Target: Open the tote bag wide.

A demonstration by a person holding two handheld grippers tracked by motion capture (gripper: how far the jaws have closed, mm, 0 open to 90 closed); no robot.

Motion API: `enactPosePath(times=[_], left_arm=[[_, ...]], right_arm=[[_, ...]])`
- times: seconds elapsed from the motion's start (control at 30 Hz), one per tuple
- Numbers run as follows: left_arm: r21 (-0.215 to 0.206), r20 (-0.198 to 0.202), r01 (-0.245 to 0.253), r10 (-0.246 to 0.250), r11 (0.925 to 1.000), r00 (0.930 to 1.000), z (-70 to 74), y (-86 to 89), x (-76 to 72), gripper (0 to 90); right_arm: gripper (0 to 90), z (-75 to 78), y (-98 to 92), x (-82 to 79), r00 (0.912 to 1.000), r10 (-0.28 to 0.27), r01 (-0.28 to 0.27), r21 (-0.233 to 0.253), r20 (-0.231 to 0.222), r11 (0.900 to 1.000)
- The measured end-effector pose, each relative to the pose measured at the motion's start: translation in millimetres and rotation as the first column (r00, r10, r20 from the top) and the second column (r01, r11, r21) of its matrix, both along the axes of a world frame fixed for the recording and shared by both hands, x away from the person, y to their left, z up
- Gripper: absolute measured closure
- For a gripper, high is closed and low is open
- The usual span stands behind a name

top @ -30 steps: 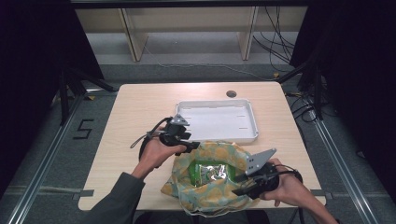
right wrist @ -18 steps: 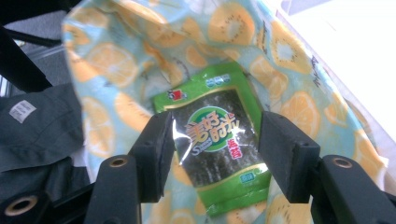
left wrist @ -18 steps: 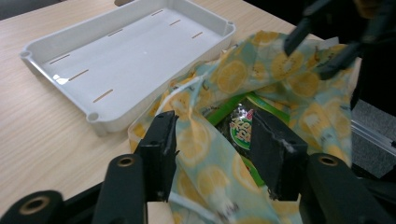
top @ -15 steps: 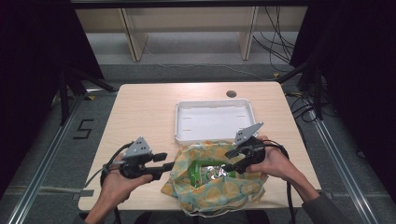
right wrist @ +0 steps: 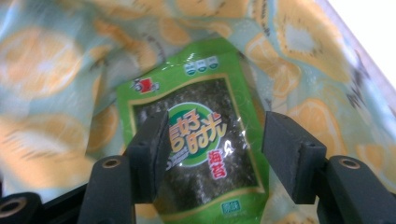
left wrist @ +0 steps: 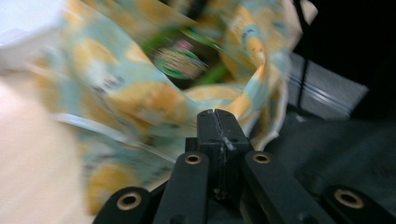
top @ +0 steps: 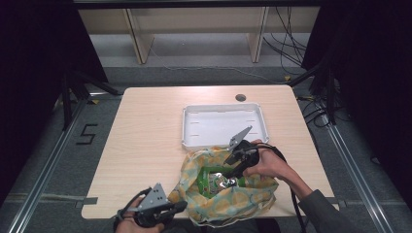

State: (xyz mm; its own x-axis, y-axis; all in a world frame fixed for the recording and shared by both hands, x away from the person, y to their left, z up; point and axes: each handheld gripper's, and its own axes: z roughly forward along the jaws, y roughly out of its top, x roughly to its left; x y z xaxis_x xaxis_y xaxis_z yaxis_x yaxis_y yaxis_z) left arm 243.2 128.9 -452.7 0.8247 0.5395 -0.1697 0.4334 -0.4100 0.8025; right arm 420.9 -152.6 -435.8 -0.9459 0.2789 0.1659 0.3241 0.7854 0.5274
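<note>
A cloth bag point(top: 252, 199) printed with yellow lemons lies open at the table's front middle. Inside it lies a green seaweed packet point(top: 210, 178). My right gripper point(top: 231, 171) reaches down into the bag's mouth. In the right gripper view its jaws point(right wrist: 215, 135) stand open just above the packet point(right wrist: 205, 154), one on either side, with nothing between them. My left gripper point(top: 183, 206) is at the front table edge against the bag's left rim. Its jaws point(left wrist: 217, 114) are shut, with the bag's fabric point(left wrist: 140, 98) meeting the tips.
A white tray point(top: 223, 128) sits just behind the bag, at the table's middle right. Something silvery point(top: 226, 182) lies beside the green packet in the bag. A round hole point(top: 240, 97) marks the table's far side. Bare wood spreads to the left.
My left gripper has come back from the bag's far left corner to the table's front edge. My right gripper has gone forward over the bag and dipped into its mouth.
</note>
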Motion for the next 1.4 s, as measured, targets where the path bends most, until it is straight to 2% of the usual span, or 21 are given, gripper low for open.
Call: enactPosePath(times=[0.1, 0.13, 0.17, 0.23, 0.3, 0.33, 0.37, 0.5, 0.57, 0.63, 0.7, 0.73, 0.77, 0.8, 0.83, 0.87, 1.0, 1.1, 1.2, 1.33, 1.4], left_arm=[[0.029, -0.02, 0.035, -0.035, 0.999, 0.9992, -5.5, -9.2, -6.4, 89.3], [0.044, -0.023, 0.04, -0.039, 0.9983, 0.999, -6.2, -10.5, -7.3, 88.5], [0.039, -0.032, 0.042, -0.041, 0.9984, 0.9987, -6.2, -11.4, -8.1, 87.4], [0.035, -0.013, 0.02, -0.02, 0.9992, 0.9997, -4.0, -9.8, -8.4, 85.4], [0.029, -0.005, -0.002, 0.002, 0.9996, 1.0, -0.2, -6.9, -11.8, 85.2], [0.045, 0.003, 0.013, -0.013, 0.9989, 0.9999, 1.2, -5.6, -12.6, 85.2], [0.017, -0.006, 0.016, -0.016, 0.9997, 0.9998, 2.1, -7.5, -17.4, 85.3], [0.01, -0.042, 0.074, -0.074, 0.9972, 0.9964, -2.3, -21.1, -30.4, 85.5], [0.018, -0.042, 0.095, -0.094, 0.9953, 0.9946, -7.6, -29.5, -26.0, 85.9], [0.06, -0.043, 0.093, -0.091, 0.9938, 0.9949, -13.9, -38.5, -17.5, 86.4], [0.1, -0.02, 0.11, -0.108, 0.9889, 0.9939, -21.4, -49.7, -5.3, 86.5], [0.091, -0.036, 0.085, -0.082, 0.9922, 0.996, -25.6, -55.3, -2.8, 86.4], [0.109, -0.031, 0.082, -0.079, 0.9907, 0.9964, -27.5, -57.9, -0.1, 86.4], [0.13, -0.019, 0.085, -0.083, 0.9879, 0.9964, -30.9, -61.2, 3.7, 86.3], [0.176, 0.014, 0.108, -0.113, 0.9785, 0.9935, -33.4, -62.8, 8.6, 86.1], [0.189, 0.009, 0.085, -0.089, 0.9783, 0.996, -37.5, -66.0, 9.4, 86.1], [0.234, 0.022, 0.084, -0.091, 0.9687, 0.9956, -50.1, -74.9, 16.6, 86.1], [0.227, 0.035, 0.071, -0.081, 0.9713, 0.9961, -51.9, -76.8, 21.3, 85.7], [0.187, 0.02, 0.046, -0.051, 0.9813, 0.9985, -51.0, -75.8, 25.0, 85.4], [0.204, 0.052, 0.029, -0.04, 0.9785, 0.9979, -50.0, -72.4, 31.0, 85.6], [0.185, 0.033, 0.029, -0.036, 0.9824, 0.9988, -50.4, -73.1, 31.9, 85.8]], right_arm=[[43.0, -5.3, 3.1, 2.1, 0.9999, -0.015, 0.015, -0.017, -0.004, 1.0], [43.3, -7.9, 4.3, 3.8, 1.0, 0.004, -0.004, -0.023, 0.007, 1.0], [43.4, -8.9, 5.0, 3.1, 0.9998, -0.015, 0.015, -0.034, -0.012, 0.999], [43.5, -11.3, 6.0, 4.4, 0.9999, -0.014, 0.015, -0.05, 0.009, 0.999], [43.5, -13.8, 7.3, 5.7, 0.9998, -0.019, 0.019, -0.052, -0.007, 0.998], [43.5, -15.1, 8.6, 6.2, 0.9998, -0.015, 0.014, -0.046, -0.012, 0.999], [43.5, -15.8, 8.9, 7.2, 0.9998, -0.022, 0.021, -0.061, -0.005, 0.998], [43.6, -20.4, 12.4, 10.3, 0.9994, -0.033, 0.032, -0.077, -0.013, 0.996], [43.8, -21.8, 14.6, 11.6, 0.9997, -0.018, 0.017, -0.073, -0.016, 0.997], [43.8, -23.1, 16.4, 11.9, 0.9995, -0.026, 0.024, -0.076, -0.02, 0.997], [43.9, -23.9, 17.5, 12.2, 0.9994, -0.016, 0.014, -0.07, -0.032, 0.997], [43.9, -24.1, 17.6, 12.7, 0.9995, -0.022, 0.02, -0.076, -0.023, 0.997], [44.0, -24.7, 17.3, 14.0, 0.9998, -0.013, 0.012, -0.081, -0.016, 0.997], [44.1, -24.8, 17.6, 14.0, 0.9996, -0.017, 0.015, -0.081, -0.023, 0.997], [44.3, -24.9, 18.2, 13.6, 0.9992, -0.029, 0.026, -0.082, -0.029, 0.996], [44.5, -26.0, 18.7, 14.7, 0.9996, -0.016, 0.014, -0.081, -0.024, 0.997], [44.3, -29.8, 21.4, 15.2, 0.999, -0.028, 0.024, -0.101, -0.036, 0.995], [43.8, -32.8, 23.1, 17.0, 0.999, -0.022, 0.019, -0.091, -0.039, 0.996], [43.1, -33.5, 22.8, 18.7, 0.9987, -0.033, 0.03, -0.097, -0.04, 0.995], [42.6, -41.3, 21.5, 21.4, 0.998, -0.039, 0.034, -0.1, -0.049, 0.994], [41.7, -44.8, 21.5, 20.7, 0.9962, -0.06, 0.053, -0.111, -0.063, 0.992]])
